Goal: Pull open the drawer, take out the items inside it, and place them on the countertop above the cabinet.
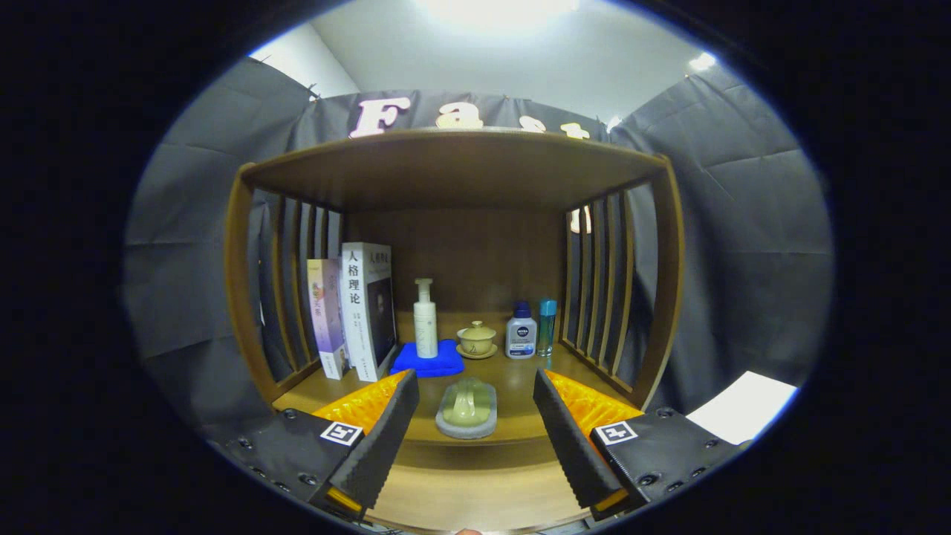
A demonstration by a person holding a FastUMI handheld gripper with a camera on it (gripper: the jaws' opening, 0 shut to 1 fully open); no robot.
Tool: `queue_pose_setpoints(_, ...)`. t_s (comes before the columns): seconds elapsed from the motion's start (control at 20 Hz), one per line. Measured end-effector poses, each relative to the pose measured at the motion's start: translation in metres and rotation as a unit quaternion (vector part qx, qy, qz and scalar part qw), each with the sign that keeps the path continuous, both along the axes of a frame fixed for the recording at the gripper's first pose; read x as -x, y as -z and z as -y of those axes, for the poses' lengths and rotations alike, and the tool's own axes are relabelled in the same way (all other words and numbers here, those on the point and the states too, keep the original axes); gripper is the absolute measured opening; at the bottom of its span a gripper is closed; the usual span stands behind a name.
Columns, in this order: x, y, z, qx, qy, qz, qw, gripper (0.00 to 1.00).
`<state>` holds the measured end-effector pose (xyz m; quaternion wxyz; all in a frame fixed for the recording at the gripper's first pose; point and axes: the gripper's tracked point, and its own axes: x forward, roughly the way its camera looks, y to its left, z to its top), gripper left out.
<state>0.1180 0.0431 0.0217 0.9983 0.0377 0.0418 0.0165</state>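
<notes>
Wooden bench (513, 386) inside slatted cabinet; green soap on grey dish (466, 410), long axis pointing away; tool (475, 438) wide open, empty.

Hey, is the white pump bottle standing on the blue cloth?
Yes, the white pump bottle stands upright on the folded blue cloth, beyond the open fingers.

Cam rides hand-held gripper (475, 438) — faces cabinet (461, 171) front, close, level w/ countertop (513, 379).
</notes>
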Motion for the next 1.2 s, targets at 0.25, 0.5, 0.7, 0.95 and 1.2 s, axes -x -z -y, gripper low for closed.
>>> queue_pose_setpoints(0.25,0.045,0.013,-0.006,0.021,-0.004,0.01,1.0,0.98)
queue_pose_setpoints(0.5,0.081,0.029,-0.016,0.034,-0.007,0.041,0.999,0.98)
queue_pose_setpoints(0.7,0.104,0.06,-0.021,0.024,-0.011,0.043,0.999,0.98)
queue_pose_setpoints(0.95,0.129,0.1,-0.027,0.021,-0.015,0.028,0.999,0.99)
queue_pose_setpoints(1.2,0.145,0.142,-0.025,0.021,-0.009,0.008,1.0,0.99)
